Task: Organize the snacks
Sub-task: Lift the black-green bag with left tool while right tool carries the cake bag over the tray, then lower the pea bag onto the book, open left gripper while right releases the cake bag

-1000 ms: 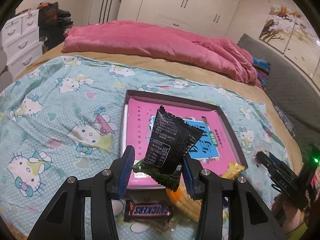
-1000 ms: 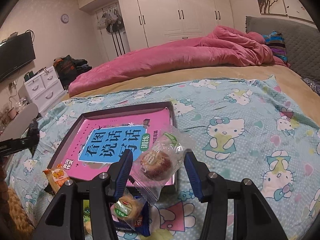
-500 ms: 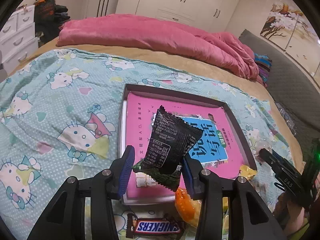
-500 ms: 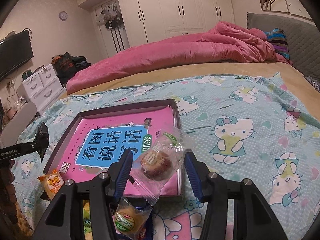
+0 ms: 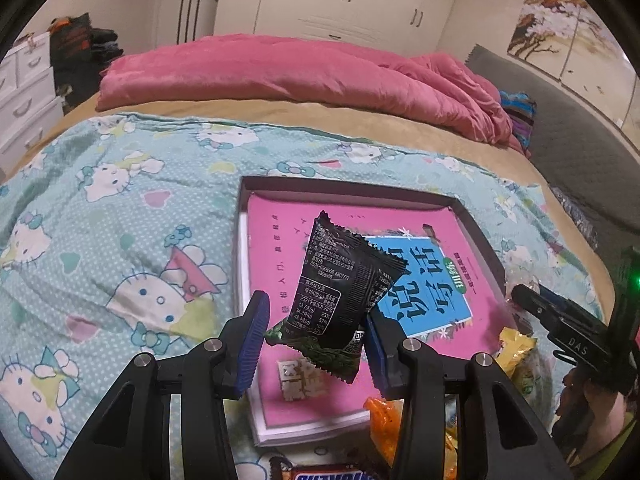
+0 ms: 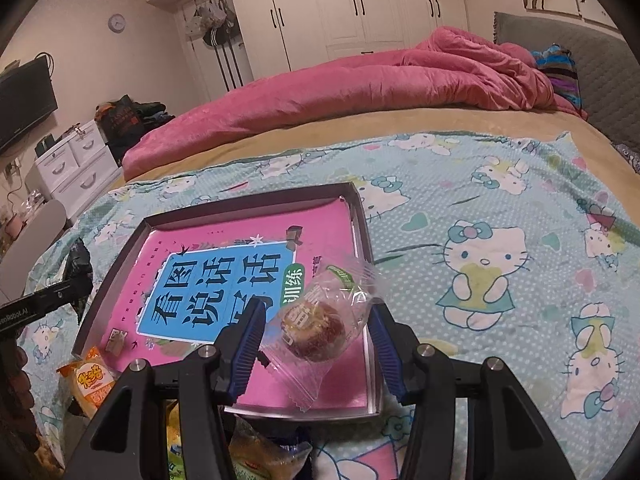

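— What does the left gripper [image 5: 314, 336] hold?
— It pinches a black snack packet [image 5: 340, 292] above the tray [image 5: 348, 190].
— And the right gripper [image 6: 316, 346]?
— It clasps a clear-wrapped pastry [image 6: 316, 330] over the tray's near corner.

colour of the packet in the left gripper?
Black packet with white print and a green bottom edge, held in the left gripper. Clearest in the left wrist view.

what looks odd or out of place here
The tray meant for snacks already holds a pink book filling its floor. The black snack packet hangs crooked in the left gripper, pinched by one corner.
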A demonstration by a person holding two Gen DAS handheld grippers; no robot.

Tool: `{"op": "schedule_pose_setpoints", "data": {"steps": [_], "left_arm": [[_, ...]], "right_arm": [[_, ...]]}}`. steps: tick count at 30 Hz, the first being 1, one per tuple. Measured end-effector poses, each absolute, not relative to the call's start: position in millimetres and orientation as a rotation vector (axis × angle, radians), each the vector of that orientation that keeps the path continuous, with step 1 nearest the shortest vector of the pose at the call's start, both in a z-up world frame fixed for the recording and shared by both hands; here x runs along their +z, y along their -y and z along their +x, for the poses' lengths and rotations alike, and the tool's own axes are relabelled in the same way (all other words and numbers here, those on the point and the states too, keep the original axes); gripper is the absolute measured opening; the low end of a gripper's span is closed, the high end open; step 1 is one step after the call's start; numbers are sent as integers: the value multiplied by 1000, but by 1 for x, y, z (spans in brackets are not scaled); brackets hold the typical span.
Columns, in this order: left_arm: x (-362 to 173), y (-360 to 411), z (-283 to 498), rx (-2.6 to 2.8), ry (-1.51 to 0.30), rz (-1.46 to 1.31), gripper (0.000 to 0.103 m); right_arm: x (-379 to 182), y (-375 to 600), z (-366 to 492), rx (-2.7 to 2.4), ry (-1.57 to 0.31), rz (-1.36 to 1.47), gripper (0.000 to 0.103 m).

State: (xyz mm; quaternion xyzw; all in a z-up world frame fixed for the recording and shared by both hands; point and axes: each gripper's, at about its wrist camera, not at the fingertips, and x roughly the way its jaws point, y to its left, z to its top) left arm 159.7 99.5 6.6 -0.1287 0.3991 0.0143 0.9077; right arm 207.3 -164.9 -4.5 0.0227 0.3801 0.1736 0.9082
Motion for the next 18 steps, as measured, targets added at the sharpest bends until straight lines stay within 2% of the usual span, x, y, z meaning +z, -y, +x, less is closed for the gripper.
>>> {"op": "schedule_pose_setpoints", "data": {"steps": [18], "left_arm": [[-17, -90, 169, 19, -884, -232, 47]], "right_arm": [[-21, 164, 212, 352, -854, 82, 54]]}}
